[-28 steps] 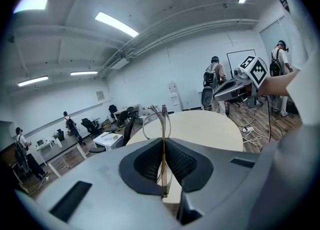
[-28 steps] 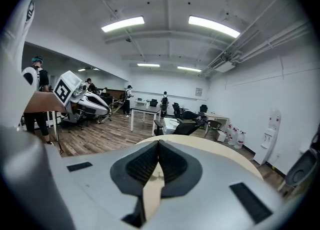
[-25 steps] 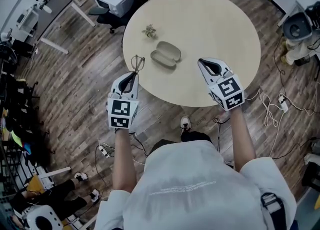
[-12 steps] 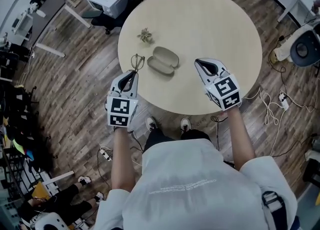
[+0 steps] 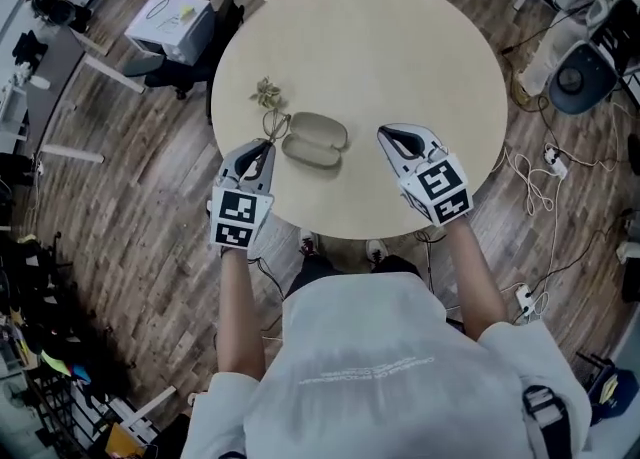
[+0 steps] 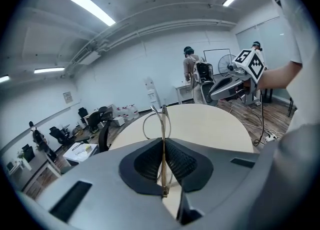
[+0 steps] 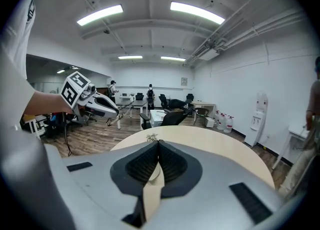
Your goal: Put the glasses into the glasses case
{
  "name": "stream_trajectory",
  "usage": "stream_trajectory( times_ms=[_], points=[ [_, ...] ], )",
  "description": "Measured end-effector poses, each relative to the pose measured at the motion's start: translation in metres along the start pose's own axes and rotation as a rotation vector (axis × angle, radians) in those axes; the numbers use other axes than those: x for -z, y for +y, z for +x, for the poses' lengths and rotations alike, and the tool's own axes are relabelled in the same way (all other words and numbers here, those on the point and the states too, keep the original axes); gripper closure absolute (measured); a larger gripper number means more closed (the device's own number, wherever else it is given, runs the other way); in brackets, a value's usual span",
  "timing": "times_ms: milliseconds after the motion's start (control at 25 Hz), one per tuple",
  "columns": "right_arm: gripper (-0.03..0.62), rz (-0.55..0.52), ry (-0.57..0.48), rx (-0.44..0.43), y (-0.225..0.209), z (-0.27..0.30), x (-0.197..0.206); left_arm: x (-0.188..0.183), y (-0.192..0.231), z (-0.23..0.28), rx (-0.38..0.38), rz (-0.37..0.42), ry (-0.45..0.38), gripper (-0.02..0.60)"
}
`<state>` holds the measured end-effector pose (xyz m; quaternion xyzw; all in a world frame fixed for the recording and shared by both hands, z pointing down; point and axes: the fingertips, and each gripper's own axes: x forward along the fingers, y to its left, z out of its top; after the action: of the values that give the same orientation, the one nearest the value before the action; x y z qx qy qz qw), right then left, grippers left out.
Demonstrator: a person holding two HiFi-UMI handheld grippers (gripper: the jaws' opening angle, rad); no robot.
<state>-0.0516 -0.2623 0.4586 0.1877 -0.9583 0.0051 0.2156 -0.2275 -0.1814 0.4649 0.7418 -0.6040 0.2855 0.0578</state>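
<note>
Running across the back of the person's white shirt [image 5: 365, 372] is 1 faint line of print, too small to read. The only other markings are the black-and-white square patterns on the 2 grippers' cubes.

The left gripper [image 5: 266, 147] is clamped on the glasses [image 5: 276, 125]. In the left gripper view, 1 thin metal temple runs straight along the seam between the ribbed pads [image 6: 179, 160]. A round wire rim stands up just beyond the tips. The glasses' long axis follows the gripper's own line, pointing forward and away from the person. In the head view they hang at the near left edge of the round table [image 5: 400, 57], the rim just beside the left end of the glasses case [image 5: 314, 143].

The glasses case lies on the table between the 2 grippers, its 2 halves side by side as if open. Its long axis runs roughly left to right.

The right gripper [image 5: 383, 133] has its jaws pressed together with nothing between them. It hovers over the table's near right part, apart from the case.

A small dried sprig [image 5: 267, 94] lies on the table beyond the glasses.
</note>
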Motion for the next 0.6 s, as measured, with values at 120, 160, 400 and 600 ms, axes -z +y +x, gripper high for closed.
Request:
stream_trajectory(
  times_ms=[120, 160, 400, 600],
  points=[
    [0.592, 0.035, 0.019, 0.063, -0.005, 0.009, 0.000, 0.005, 0.013, 0.019, 0.078, 0.031, 0.002, 0.559],
    [0.594, 0.047, 0.025, 0.083, -0.006, 0.011, 0.001, 0.008, 0.017, 0.025, 0.105, 0.041, 0.004, 0.560],
    [0.594, 0.105, 0.061, 0.191, -0.010, 0.027, 0.008, 0.026, 0.031, 0.058, 0.256, 0.118, 0.026, 0.559],
    [0.594, 0.154, 0.097, 0.265, -0.007, 0.041, 0.019, 0.049, 0.029, 0.089, 0.411, 0.235, 0.068, 0.560]
  ],
)
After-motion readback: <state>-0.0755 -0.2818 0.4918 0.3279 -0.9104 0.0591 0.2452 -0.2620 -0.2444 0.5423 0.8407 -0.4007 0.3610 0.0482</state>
